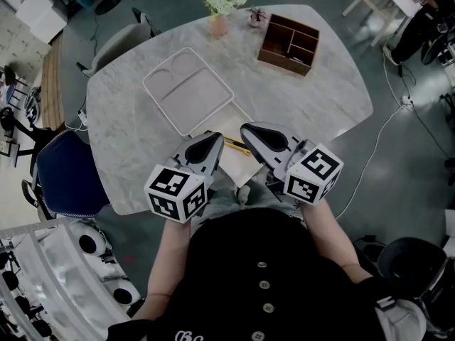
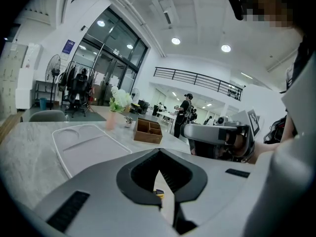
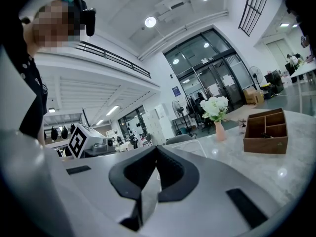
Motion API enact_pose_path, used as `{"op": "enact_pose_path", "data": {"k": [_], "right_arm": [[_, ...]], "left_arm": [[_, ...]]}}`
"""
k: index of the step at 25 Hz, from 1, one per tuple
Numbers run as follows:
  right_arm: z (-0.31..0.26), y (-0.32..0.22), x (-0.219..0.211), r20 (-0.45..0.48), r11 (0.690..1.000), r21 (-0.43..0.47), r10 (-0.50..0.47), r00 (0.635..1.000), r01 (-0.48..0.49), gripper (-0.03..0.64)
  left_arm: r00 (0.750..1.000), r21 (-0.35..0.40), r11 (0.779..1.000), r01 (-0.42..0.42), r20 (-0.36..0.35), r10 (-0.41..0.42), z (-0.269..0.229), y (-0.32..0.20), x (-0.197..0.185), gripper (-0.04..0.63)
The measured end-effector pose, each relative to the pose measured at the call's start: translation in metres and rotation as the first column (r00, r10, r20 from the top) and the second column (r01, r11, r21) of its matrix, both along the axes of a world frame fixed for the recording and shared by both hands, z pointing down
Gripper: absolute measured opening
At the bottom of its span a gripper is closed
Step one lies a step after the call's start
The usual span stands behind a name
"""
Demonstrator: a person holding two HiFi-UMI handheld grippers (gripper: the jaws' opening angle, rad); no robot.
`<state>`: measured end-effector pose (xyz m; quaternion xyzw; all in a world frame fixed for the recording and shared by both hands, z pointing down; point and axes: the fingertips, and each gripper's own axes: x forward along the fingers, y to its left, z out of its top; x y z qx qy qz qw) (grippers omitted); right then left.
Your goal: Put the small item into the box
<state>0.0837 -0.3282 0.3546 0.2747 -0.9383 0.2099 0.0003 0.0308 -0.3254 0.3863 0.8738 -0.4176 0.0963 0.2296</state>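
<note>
Marble counter (image 1: 313, 105): both jaws clenched, holding nothing.
Head view: yellow item (image 1: 234, 145) on paper (image 1: 238, 166) between left gripper (image 1: 212, 139) and right gripper (image 1: 249, 130), well apart from box (image 1: 288, 43). Left gripper view: item beyond shut jaws. Right gripper view: jaws together.

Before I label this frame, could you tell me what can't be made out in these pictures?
Yellow item: head view, mostly hidden between the left gripper and right gripper; its kind is unclear.
Wooden box contents: too small in every view.
White sheet: partly under the grippers.
</note>
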Motion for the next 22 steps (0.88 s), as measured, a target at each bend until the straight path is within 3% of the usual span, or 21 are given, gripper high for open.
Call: {"op": "enact_pose_path", "data": {"k": [22], "right_arm": [[0.0098,-0.0012,0.0007,-0.008,1.000,-0.029,-0.007,1.000,0.007,0.002]], "left_arm": [[1.000,-0.009,1.000,0.017,-0.014,-0.018,0.0031,0.0010,-0.0023,0.017]]}}
